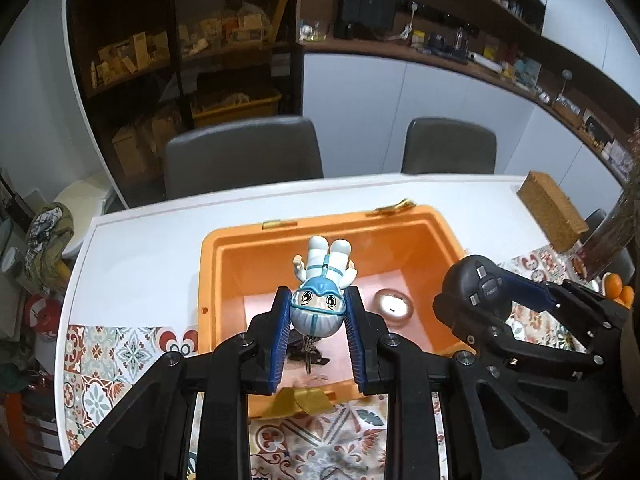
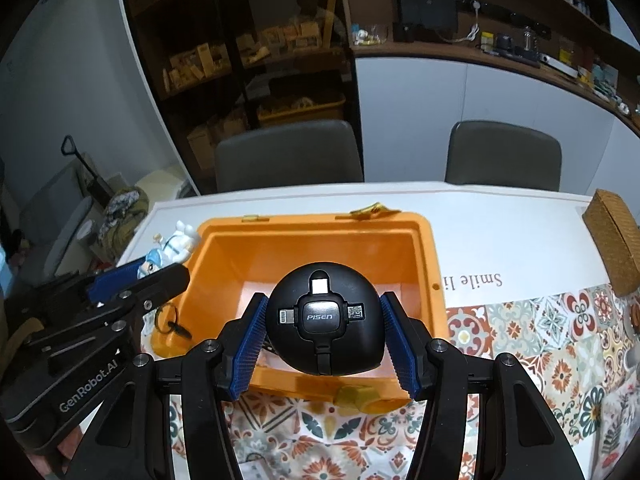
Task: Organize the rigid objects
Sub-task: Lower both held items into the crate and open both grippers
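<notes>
over the orange bin (image 2: 420,236) — right gripper (image 2: 323,330) clamps "pisen" charger (image 2: 323,320) (left gripper (image 1: 318,312) clamps figurine (image 1: 322,280)).

White-and-blue toy figure (image 1: 322,286) hangs head-down at frame centre over the open orange box (image 1: 224,248); round black PISEN charger (image 2: 324,318) sits mid-frame.

Two grey chairs (image 1: 244,152) face the white table (image 1: 160,232) before dark shelves (image 1: 180,40).

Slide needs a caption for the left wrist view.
Left tool grips a toy figure head-down above an open orange bin.
</notes>
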Available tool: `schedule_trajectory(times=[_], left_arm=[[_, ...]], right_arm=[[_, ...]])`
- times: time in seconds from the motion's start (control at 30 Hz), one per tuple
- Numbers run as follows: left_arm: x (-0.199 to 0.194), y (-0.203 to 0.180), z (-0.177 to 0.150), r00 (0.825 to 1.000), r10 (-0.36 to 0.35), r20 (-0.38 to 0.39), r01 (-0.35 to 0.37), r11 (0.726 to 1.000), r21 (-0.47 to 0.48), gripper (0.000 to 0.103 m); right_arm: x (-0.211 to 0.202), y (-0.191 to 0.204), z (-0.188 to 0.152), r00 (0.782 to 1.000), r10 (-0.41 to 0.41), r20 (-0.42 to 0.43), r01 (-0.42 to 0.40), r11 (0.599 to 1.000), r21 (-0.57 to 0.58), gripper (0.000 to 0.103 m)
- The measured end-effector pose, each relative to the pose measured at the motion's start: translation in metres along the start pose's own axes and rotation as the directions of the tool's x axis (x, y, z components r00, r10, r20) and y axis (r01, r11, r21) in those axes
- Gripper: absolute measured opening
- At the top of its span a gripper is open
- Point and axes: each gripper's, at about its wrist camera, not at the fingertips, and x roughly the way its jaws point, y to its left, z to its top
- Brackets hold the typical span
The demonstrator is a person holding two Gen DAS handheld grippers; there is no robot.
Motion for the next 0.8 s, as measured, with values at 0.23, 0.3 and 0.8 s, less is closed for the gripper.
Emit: schedule_trajectory(times=[0.23,0.3,0.8], left_arm=[[0.030,0.001,-0.004,0.997,0.027,-0.072,-0.026,1.000,0.014,0.028],[0.035,0.002,-0.007,0.995,0.036,-0.088,-0.035,0.999,0.014,0.029],[0.022,0.029,-0.030,0.971,0.218,-0.094,-0.224,0.973,-0.056,0.088]], right_arm=[[0.023,0.001,0.000,0.998,-0.027,-0.050,0.026,1.000,-0.016,0.057],[0.028,0.000,-0.001,0.997,-0.035,-0.062,0.034,0.999,-0.017,0.057],[0.046,0.003,-0.008,0.995,-0.029,-0.099,0.028,0.999,-0.017,0.057]])
